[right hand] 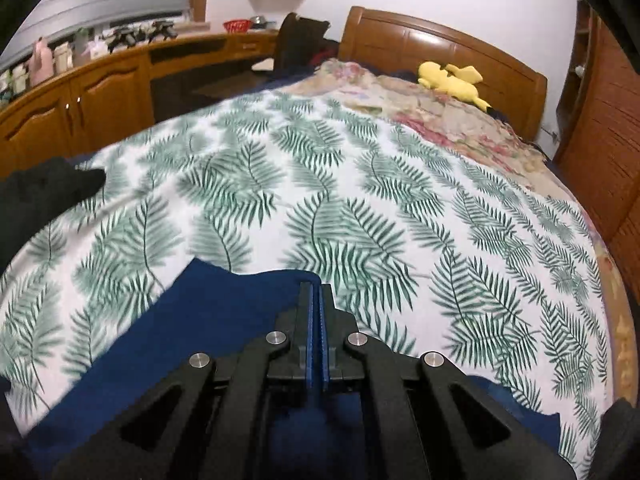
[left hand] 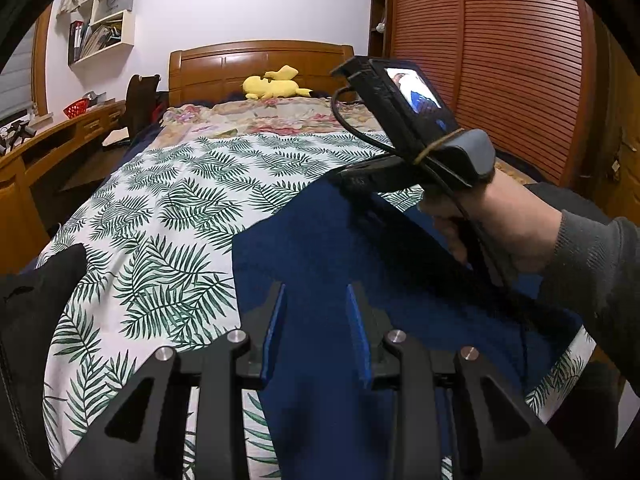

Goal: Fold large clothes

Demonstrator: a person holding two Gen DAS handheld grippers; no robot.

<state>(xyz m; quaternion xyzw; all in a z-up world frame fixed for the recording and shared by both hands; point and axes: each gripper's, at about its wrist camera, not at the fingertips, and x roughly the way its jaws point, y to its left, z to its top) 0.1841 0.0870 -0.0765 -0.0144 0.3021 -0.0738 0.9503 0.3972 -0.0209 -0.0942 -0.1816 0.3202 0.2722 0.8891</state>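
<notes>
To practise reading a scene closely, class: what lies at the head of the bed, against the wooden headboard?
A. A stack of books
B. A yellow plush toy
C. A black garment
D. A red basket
B: the yellow plush toy lies at the far end of the bed, right in front of the wooden headboard; the right wrist view shows it there too.

Domestic bedroom. Indicators: bed (right hand: 360, 184) with leaf-print cover and wooden headboard (left hand: 260, 64) at upper centre; yellow plush toy (left hand: 276, 85) before it; wall shelves (left hand: 100, 16) at upper left; slatted wardrobe (left hand: 500, 60) at right.
</notes>
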